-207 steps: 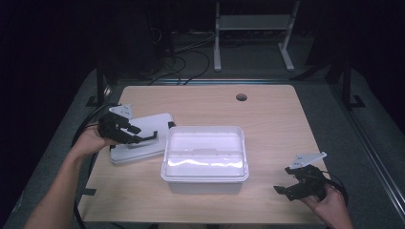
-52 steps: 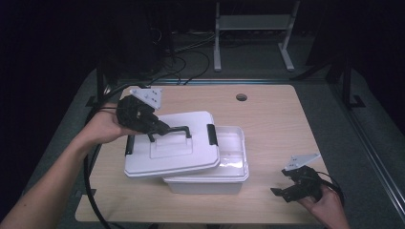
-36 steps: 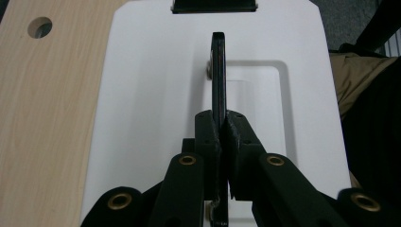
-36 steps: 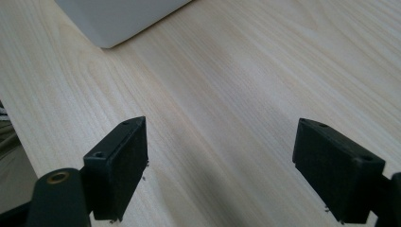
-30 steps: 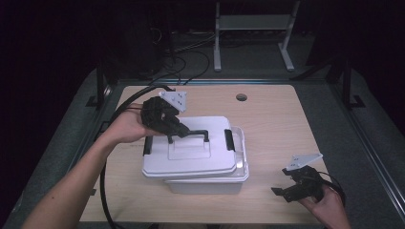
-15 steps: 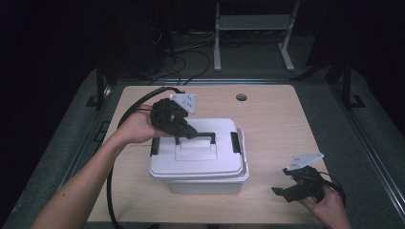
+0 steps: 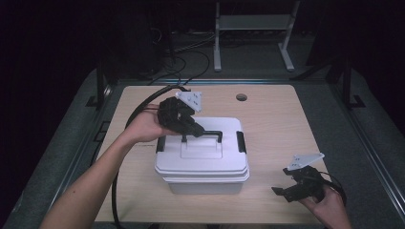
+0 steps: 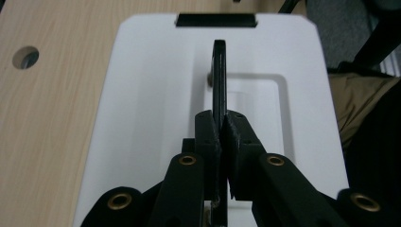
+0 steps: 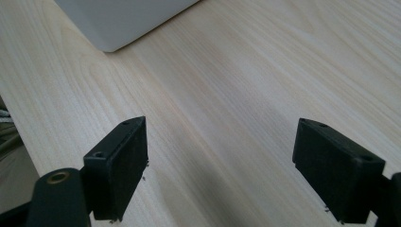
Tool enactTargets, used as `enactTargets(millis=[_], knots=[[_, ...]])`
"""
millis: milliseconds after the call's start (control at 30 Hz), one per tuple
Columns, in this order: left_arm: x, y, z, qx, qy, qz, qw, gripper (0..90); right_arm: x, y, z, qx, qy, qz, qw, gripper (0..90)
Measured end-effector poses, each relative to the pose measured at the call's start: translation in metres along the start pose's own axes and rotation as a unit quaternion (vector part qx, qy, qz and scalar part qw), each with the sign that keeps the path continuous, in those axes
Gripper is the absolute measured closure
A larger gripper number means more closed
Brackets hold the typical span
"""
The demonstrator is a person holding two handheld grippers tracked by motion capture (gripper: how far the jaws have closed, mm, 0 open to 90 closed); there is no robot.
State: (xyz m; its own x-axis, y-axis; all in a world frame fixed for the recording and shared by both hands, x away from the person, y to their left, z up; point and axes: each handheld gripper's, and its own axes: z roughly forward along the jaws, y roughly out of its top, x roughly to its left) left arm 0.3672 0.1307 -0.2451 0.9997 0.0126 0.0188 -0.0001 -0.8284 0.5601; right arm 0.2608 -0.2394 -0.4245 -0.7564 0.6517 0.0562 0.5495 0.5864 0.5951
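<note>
While clamped, handle stands between jaws — upright.

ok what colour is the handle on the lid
Black, against the white lid. The handle shows best in the left gripper view, pinched by the left gripper.

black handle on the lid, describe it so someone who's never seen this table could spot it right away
On the wooden table stands a white plastic box with its white lid on. Along the middle of the lid's top runs the thin black handle, raised and pinched by the left gripper. The lid's black latches sit at its ends instead.
</note>
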Motion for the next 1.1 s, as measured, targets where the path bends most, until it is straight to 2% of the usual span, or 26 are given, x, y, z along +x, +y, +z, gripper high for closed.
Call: enactTargets(millis=[33, 267, 400, 500, 567, 800, 900, 1100], knots=[[0.0, 0.0, 0.0, 0.005, 0.003, 0.003, 1.0, 84.6, 0.0, 0.0, 0.0, 0.0, 0.0, 0.0, 1.0, 18.2], [-0.003, -0.003, -0.005, -0.005, 0.004, 0.007, 1.0, 84.7, 0.0, 0.0, 0.001, 0.002, 0.0, 0.001, 1.0, 18.3], [-0.004, -0.003, -0.007, -0.017, 0.003, 0.005, 0.9998, 84.8, 0.0, 0.001, 0.001, 0.003, 0.002, 0.001, 1.0, 18.3], [-0.004, 0.0, -0.008, -0.029, -0.005, 0.005, 0.9996, 84.8, 0.0, 0.001, 0.002, 0.003, 0.002, 0.0, 1.0, 18.3], [-0.004, 0.002, -0.005, -0.024, 0.0, 0.007, 0.9997, 84.8, 0.0, 0.0, 0.002, 0.002, 0.002, 0.001, 1.0, 18.3], [-0.002, 0.007, 0.012, -0.006, -0.008, 0.009, 0.9999, 84.7, 0.0, 0.0, 0.001, 0.002, 0.002, 0.001, 1.0, 18.3], [-0.003, 0.009, 0.02, 0.015, -0.005, 0.013, 0.9998, 84.7, -0.001, -0.001, 0.0, 0.0, 0.002, 0.001, 1.0, 18.3], [-0.004, 0.002, 0.029, 0.022, -0.008, 0.011, 0.9997, 84.6, -0.001, -0.001, 0.0, 0.0, 0.002, 0.0, 1.0, 18.3]])
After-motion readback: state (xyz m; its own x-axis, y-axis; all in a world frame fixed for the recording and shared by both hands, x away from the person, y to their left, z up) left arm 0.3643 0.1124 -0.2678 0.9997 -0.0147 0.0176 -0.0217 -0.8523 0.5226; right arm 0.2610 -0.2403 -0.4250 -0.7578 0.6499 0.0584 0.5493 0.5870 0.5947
